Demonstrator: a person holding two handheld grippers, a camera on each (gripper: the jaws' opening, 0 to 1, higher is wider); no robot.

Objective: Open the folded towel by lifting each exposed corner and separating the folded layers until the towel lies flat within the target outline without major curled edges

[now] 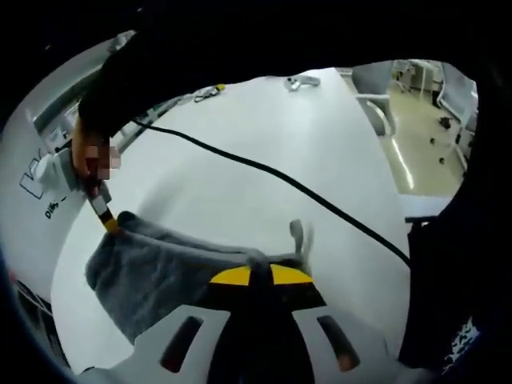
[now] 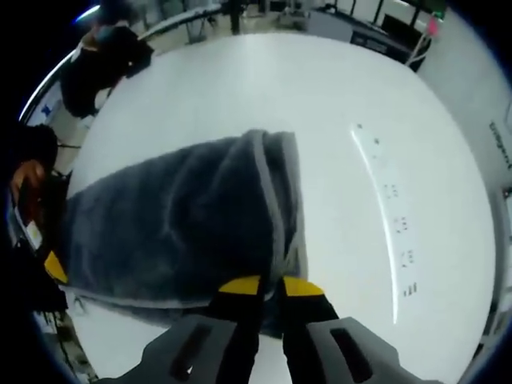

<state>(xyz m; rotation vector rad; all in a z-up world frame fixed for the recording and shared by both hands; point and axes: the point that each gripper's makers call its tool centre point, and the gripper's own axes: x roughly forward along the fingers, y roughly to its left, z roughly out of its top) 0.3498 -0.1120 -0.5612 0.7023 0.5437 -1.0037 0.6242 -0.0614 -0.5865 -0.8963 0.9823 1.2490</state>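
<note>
A grey towel (image 1: pixel 160 268) hangs stretched between my two grippers over the white table (image 1: pixel 264 136). My left gripper (image 1: pixel 262 274), yellow-tipped, is shut on the towel's near hemmed edge. At the towel's far left corner, my right gripper (image 1: pixel 110 225) pinches the cloth under a hand (image 1: pixel 86 156). In the right gripper view the towel (image 2: pixel 168 224) spreads leftward from my right gripper (image 2: pixel 272 286), which is shut on its hem. My left gripper (image 2: pixel 54 268) grips the other corner at the left. The towel still looks doubled, with a fold line beside the hem (image 2: pixel 272 200).
A black cable (image 1: pixel 280 178) runs diagonally across the table behind the towel. Small objects (image 1: pixel 302 81) lie near the far edge, with a chair (image 1: pixel 376 108) beyond it. Faint printed marks (image 2: pixel 400 224) dot the table (image 2: pixel 320 96) right of the towel. A dark-clothed person (image 2: pixel 104 60) stands at the far left.
</note>
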